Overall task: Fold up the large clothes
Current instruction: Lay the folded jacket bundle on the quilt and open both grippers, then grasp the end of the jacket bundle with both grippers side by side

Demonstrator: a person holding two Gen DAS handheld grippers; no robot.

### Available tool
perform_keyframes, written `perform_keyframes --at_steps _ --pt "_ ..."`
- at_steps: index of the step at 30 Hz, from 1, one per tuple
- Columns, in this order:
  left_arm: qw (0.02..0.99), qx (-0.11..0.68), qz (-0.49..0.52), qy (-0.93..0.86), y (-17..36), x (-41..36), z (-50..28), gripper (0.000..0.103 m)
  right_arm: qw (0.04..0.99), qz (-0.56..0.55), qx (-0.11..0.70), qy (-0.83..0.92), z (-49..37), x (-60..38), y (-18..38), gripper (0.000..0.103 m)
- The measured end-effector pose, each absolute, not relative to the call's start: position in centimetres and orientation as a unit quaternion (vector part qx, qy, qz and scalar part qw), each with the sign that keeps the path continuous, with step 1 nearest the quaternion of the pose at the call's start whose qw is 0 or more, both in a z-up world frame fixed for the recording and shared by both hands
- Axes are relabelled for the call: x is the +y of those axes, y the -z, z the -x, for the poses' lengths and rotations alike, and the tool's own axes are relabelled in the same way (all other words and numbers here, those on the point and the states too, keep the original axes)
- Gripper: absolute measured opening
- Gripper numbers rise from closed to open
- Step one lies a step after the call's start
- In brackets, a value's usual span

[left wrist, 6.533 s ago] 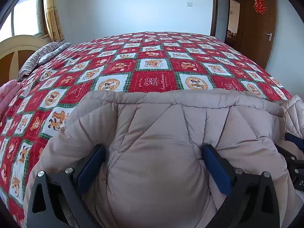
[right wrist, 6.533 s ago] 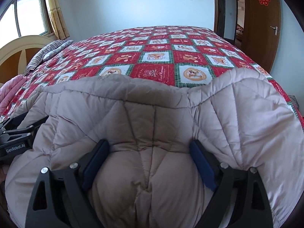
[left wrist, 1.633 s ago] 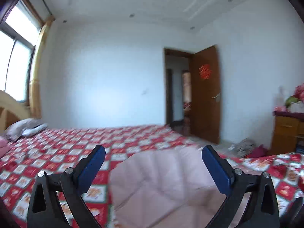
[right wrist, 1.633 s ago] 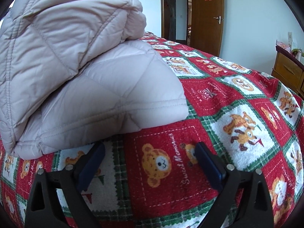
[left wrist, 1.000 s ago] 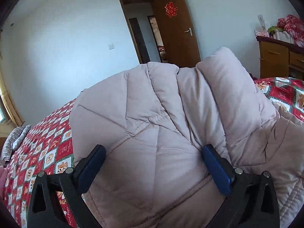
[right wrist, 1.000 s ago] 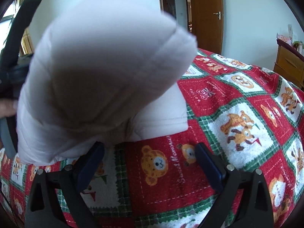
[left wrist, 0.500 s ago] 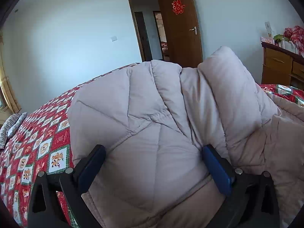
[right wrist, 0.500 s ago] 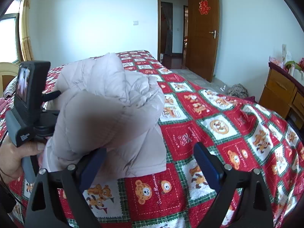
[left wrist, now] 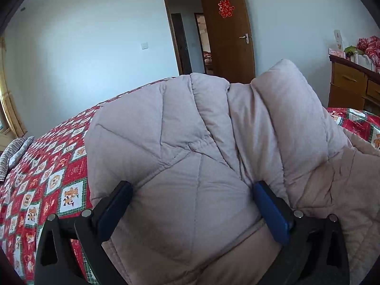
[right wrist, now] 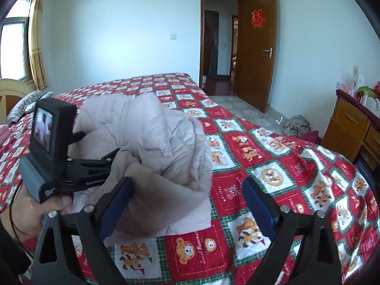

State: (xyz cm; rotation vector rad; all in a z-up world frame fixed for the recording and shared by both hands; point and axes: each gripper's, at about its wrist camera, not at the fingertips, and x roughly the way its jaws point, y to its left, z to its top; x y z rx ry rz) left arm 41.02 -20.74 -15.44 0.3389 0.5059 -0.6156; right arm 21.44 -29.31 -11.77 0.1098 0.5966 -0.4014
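A puffy beige quilted jacket lies bunched on the red teddy-bear bedspread. In the left wrist view the jacket fills the frame. My left gripper is open at full width, with the jacket's bulk wedged between its blue pads and draped over them. In the right wrist view that left gripper reaches into the bundle from the left, held by a hand. My right gripper is open and holds nothing. It hovers near the bed's front edge, its left finger in front of the jacket's lower flap.
A wooden door stands open at the back right. A wooden dresser is at the far right, with clothes on the floor beside it. Striped pillows and a headboard sit at the left. Open bedspread lies right of the jacket.
My right gripper has pulled back and up from the bed, so more of the room shows. The jacket bundle on my left gripper has come down onto the bedspread.
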Motion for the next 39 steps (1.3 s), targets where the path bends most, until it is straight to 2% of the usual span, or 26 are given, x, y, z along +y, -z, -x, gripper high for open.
perform_keyframes --at_steps 11,19,26,33,39 --pt "0.911 0.245 -0.159 0.292 15.4 -20.6 -40.9 0.102 0.920 -0.073 0.328 0.202 -22.2 -30.8 15.3 0.095" --pt "0.915 0.243 -0.149 0.287 14.7 -20.0 -41.0 0.102 0.923 -0.062 0.324 0.200 -22.4 -30.7 14.3 0.095" --pt "0.945 0.156 -0.121 0.262 9.7 -16.3 -40.2 0.102 0.923 -0.052 0.323 0.202 -22.5 -31.2 13.4 0.095" --pt "0.953 0.224 -0.086 0.187 11.6 -13.2 -46.2 0.102 0.937 -0.029 0.292 0.191 -23.3 -29.3 10.4 0.095" --pt "0.948 0.234 -0.087 0.196 12.6 -14.2 -46.5 0.102 0.941 -0.013 0.290 0.176 -27.6 -28.8 9.0 0.079"
